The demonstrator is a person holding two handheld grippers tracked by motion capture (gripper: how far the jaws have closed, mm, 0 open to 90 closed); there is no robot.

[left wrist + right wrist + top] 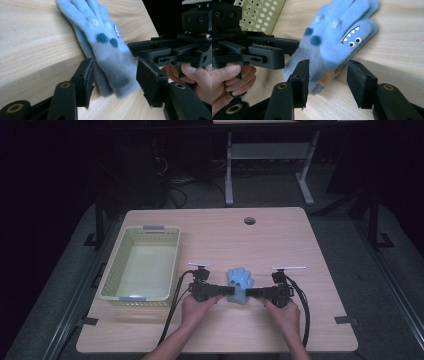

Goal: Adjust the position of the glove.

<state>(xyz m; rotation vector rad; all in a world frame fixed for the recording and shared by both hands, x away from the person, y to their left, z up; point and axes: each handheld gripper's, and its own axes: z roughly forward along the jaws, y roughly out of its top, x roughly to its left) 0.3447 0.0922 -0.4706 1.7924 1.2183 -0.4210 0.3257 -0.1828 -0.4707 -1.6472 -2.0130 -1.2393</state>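
From above, I see the fuzzy light-blue glove (240, 281) lying flat on the pale wooden table (280, 240), near its front edge, well right of the pale yellow perforated plastic basket (142, 265). My left gripper (231, 291) and right gripper (249, 293) point at each other, meeting at the glove's cuff. Along the left gripper (116, 77), I see the jaws standing apart with the cuff between them; one pad sits against the glove's edge, the other is clear of it, so nothing is clamped. Along the right gripper (328, 75), the jaws also stand apart, straddling the cuff end, the left pad touching the fleece (337, 37), the right pad clear.
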